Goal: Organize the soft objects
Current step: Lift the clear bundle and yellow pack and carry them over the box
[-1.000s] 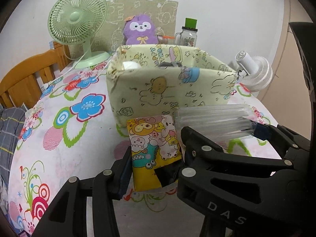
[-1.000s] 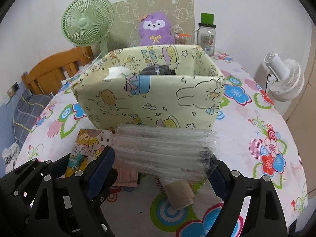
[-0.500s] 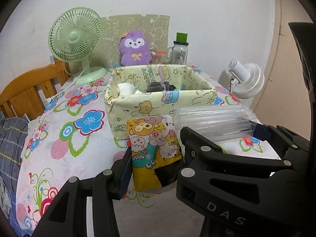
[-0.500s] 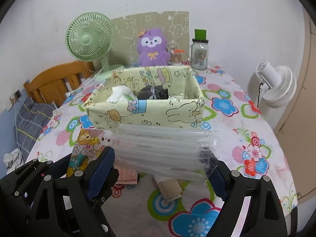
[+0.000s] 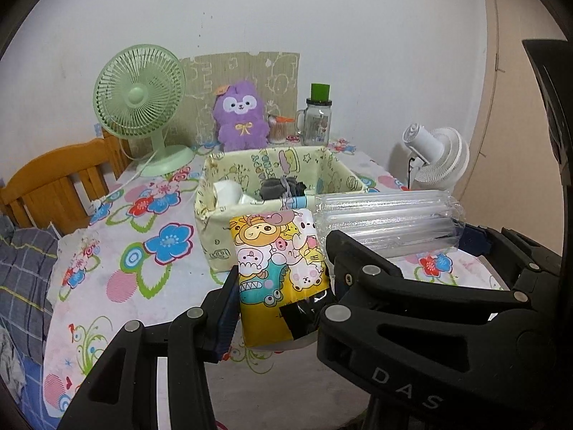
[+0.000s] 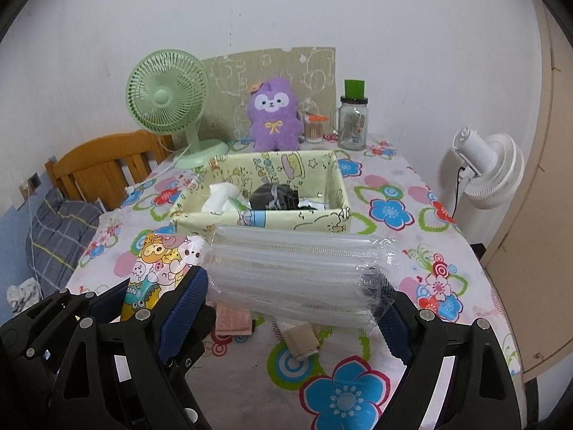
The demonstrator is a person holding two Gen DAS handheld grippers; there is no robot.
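Observation:
My left gripper point(image 5: 283, 286) is shut on a yellow cartoon-print packet point(image 5: 281, 268), held upright above the flowered tablecloth. To its right, my right gripper point(image 6: 293, 286) is shut on a clear inflated air-cushion pack point(image 6: 297, 268), gripped by its two ends; the pack also shows in the left wrist view point(image 5: 386, 222). Both are held in front of a pale yellow fabric storage box point(image 6: 261, 218) with cartoon print. Inside the box lie a white tissue pack point(image 6: 220, 197) and a dark folded cloth point(image 6: 274, 195).
On the table under the pack lie a pink slip point(image 6: 232, 324) and a small beige roll point(image 6: 301, 342). Behind the box stand a green fan point(image 6: 168, 96), a purple plush point(image 6: 274, 111) and a glass jar point(image 6: 352, 118). A white fan point(image 6: 487, 172) stands off to the right, a wooden chair point(image 6: 96, 165) to the left.
Both grippers have risen and drawn back from the box with their loads, so its inside now shows and it looks smaller. Neither grip has changed.

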